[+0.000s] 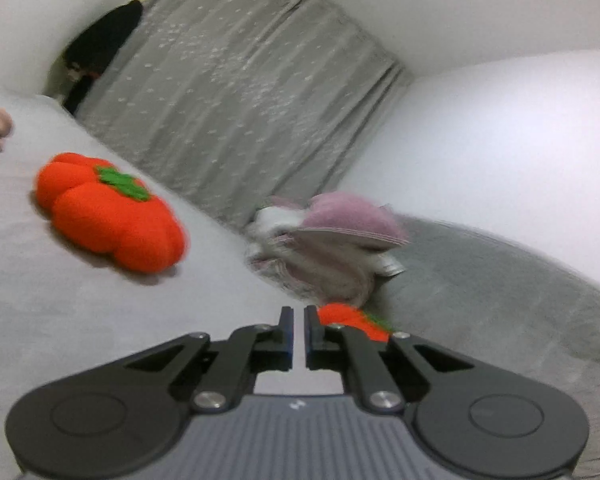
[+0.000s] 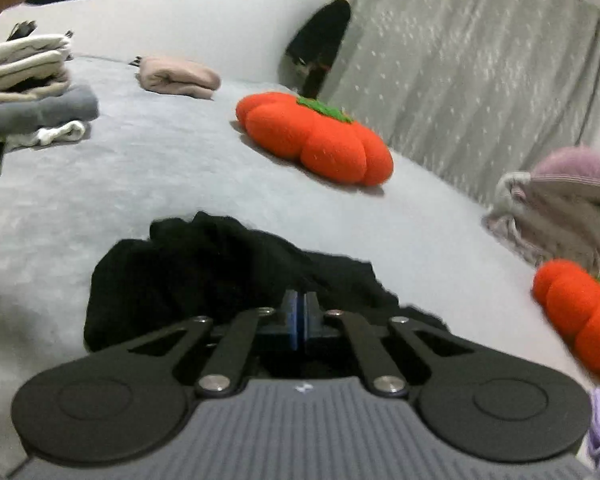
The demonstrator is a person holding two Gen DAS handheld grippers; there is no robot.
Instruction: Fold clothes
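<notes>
Right wrist view shows a crumpled black soft cloth garment (image 2: 228, 272) lying in a heap on the pale grey bed cover (image 2: 148, 168), right under and in front of my right gripper (image 2: 300, 312). I think this cloth is light and floppy. It will sag and bunch when I lift it, and it will not break. It may slip if I only catch a thin bit, so I judge an edge or a corner is the best place to take hold, not the middle of the heap. My right jaws are pressed together with almost no gap, and their tips sit down among the black folds. I think they are pinching a fold, but the cloth is so dark that I cannot see the pinch well. My left gripper (image 1: 299, 320) is up over the bed with its jaws nearly together and only a thin slit between them. Nothing is in them. Near me are a fat orange plush pumpkin cushion (image 2: 316, 140), a second orange one (image 2: 580, 320), a pile of pink and grey loose clothes (image 2: 560, 208) and a stack of folded clothes (image 2: 28, 84) far off on the bed.
</notes>
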